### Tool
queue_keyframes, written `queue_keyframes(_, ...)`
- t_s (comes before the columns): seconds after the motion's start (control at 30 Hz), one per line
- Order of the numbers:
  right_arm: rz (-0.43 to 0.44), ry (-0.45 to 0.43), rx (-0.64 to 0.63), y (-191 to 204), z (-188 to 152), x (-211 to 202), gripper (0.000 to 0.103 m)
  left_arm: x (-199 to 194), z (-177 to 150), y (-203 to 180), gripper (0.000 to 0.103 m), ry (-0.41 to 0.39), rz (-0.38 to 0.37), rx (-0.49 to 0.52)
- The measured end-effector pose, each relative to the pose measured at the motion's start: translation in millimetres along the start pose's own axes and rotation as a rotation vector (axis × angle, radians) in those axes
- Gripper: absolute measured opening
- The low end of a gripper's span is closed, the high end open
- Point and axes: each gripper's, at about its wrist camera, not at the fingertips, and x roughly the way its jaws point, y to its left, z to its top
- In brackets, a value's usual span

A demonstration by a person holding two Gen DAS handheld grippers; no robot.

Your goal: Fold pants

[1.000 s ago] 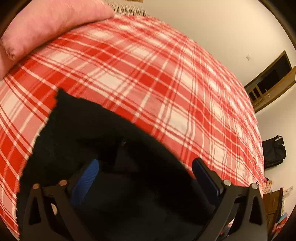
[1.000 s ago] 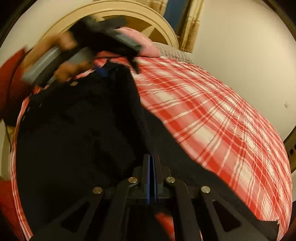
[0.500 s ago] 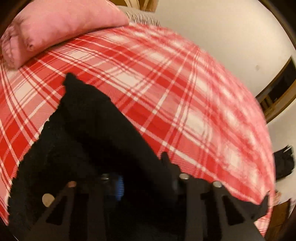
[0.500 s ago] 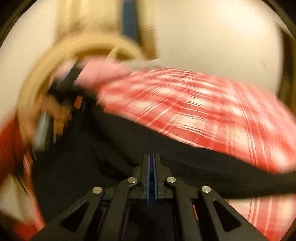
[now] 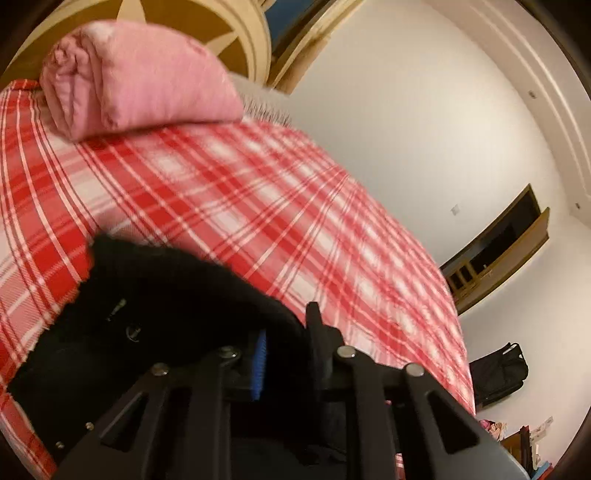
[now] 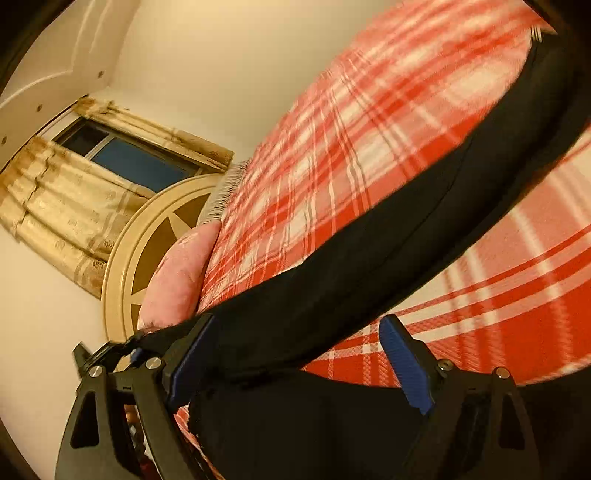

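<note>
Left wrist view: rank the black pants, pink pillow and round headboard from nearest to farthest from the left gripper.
1. Black pants: bunched in the left gripper, low centre.
2. Pink pillow: on the plaid blanket, upper left.
3. Round headboard: behind the pillow, top edge.

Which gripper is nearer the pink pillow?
Probably left. The left gripper, shut on the pants, faces the pillow across bare plaid. The right gripper stands open over a pant leg, seemingly farther back.

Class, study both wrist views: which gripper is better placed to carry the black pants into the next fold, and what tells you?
Probably the left. The left gripper has just closed on a fold of the black pants, while the right gripper has just opened, its pads clear of the cloth.
</note>
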Motion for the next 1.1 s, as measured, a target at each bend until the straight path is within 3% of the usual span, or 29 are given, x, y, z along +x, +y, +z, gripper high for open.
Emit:
queue_keyframes(0.07, -0.001, 0.022, 0.048, -6, 5, 18, 0.089, 0, 2, -6, 0.019, -0.003, -0.012, 0.028)
queue_keyframes(0.2, 0.023, 0.016, 0.062, 2, 13, 27, 0.078, 18, -3, -5, 0.019, 0.048, 0.053, 0.071)
queue_keyframes(0.3, -0.094, 0.021, 0.097, 0, 15, 34, 0.077, 24, -8, 5, 0.019, 0.061, 0.078, 0.065)
queue_keyframes(0.5, -0.118, -0.019, 0.110, -5, 18, 36, 0.077, 29, -13, 14, 0.019, 0.071, 0.124, 0.089)
queue_keyframes(0.57, -0.156, -0.001, 0.115, 0, 25, 49, 0.077, 30, -13, 22, 0.029, 0.090, 0.140, 0.087)
queue_keyframes(0.67, -0.227, 0.029, 0.071, 9, 31, 59, 0.075, 27, -13, 41, 0.064, 0.122, 0.141, 0.047)
queue_keyframes(0.7, -0.257, 0.037, 0.051, 12, 31, 61, 0.067, 26, -13, 47, 0.072, 0.127, 0.144, 0.038)
queue_keyframes(0.8, -0.346, 0.065, 0.019, 6, 35, 66, 0.000, 33, -5, 52, 0.080, 0.177, 0.145, 0.015)
queue_keyframes(0.9, -0.275, 0.066, 0.064, -16, 33, 56, 0.000, 52, 13, 37, 0.083, 0.202, 0.158, 0.034)
queue_keyframes(1.03, -0.288, 0.054, -0.036, -6, 21, 48, 0.000, 96, 21, 8, 0.085, 0.268, 0.252, 0.168)
queue_keyframes(1.1, -0.298, 0.056, -0.082, -2, 15, 46, 0.000, 118, 21, 4, 0.085, 0.314, 0.289, 0.166)
